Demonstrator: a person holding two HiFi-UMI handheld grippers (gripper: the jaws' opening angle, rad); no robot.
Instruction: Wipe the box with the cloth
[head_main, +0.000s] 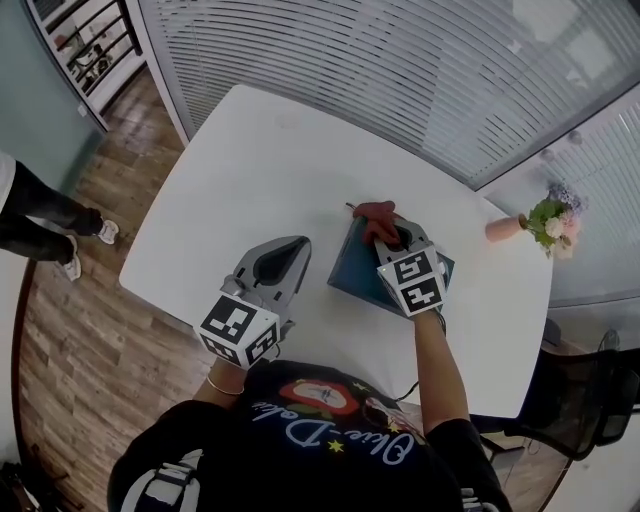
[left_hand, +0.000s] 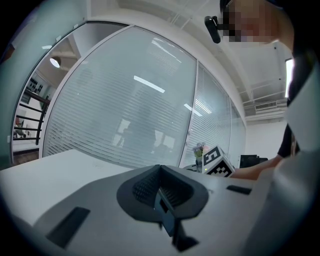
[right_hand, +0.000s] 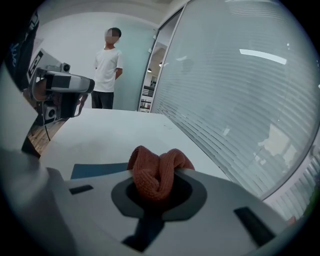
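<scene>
Lower frame: black short-sleeved T-shirt (head_main: 300, 462), red-and-white print, pale cursive lettering. Thin bracelet (head_main: 226, 385) on left wrist. Left gripper (head_main: 300, 248) and right gripper (head_main: 398, 236): grey shells, black-and-white marker cubes.

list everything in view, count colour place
table: one, white, centre
box: one, dark blue, flat on table, right
cloth: one, rust red, at box's far edge, in right gripper
vase of flowers: one, pink, table's far right edge
chair: one, black, right of table
bystander: one, white top, on floor left of table
left gripper: one, grey, shut, empty, left of box
right gripper: one, grey, shut on cloth, over box
</scene>
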